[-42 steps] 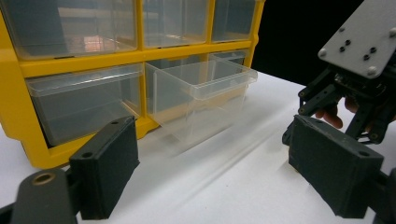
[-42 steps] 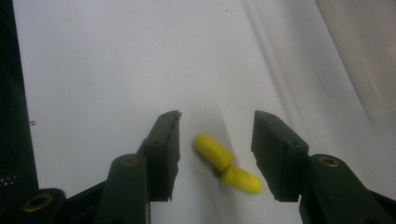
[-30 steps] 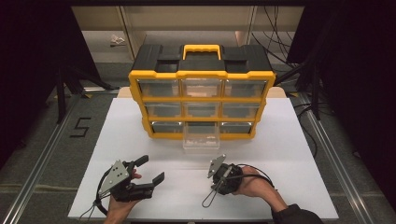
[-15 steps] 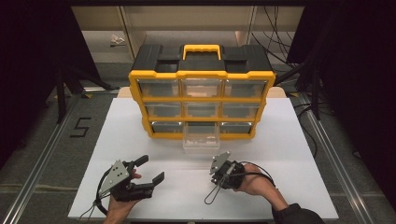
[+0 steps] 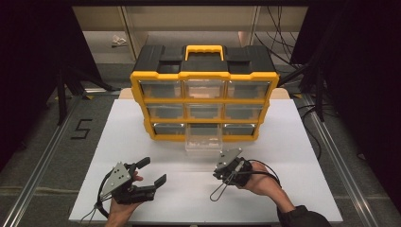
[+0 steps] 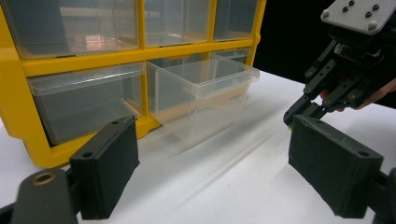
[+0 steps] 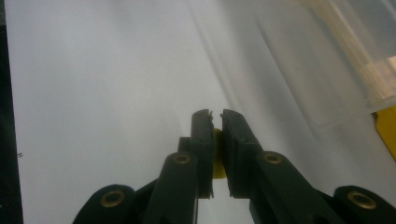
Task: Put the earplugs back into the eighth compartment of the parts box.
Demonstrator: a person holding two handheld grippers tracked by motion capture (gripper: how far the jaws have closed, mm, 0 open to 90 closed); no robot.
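Observation:
A yellow and black drawer organizer (image 5: 204, 75) stands at the back of the white table (image 5: 302, 142). Its bottom middle clear drawer (image 5: 203, 141) is pulled out and looks empty (image 6: 205, 98). My right gripper (image 5: 220, 173) hangs just in front of that drawer, pointing down. In the right gripper view its jaws (image 7: 215, 116) are shut on a small yellow thing (image 7: 217, 158) above the bare tabletop, with the drawer's corner (image 7: 345, 60) at the upper right. My left gripper (image 5: 152, 170) rests at the front left, open, nothing between its pads (image 6: 210, 172).
The organizer's other clear drawers (image 6: 84, 100) are pushed in. Cables trail from both grippers. Table edges lie close to both hands at the front. Dark floor and metal rails (image 5: 42, 156) flank the table.
My right gripper has lifted a little off the table and edged toward the open drawer. The left gripper has stayed put.

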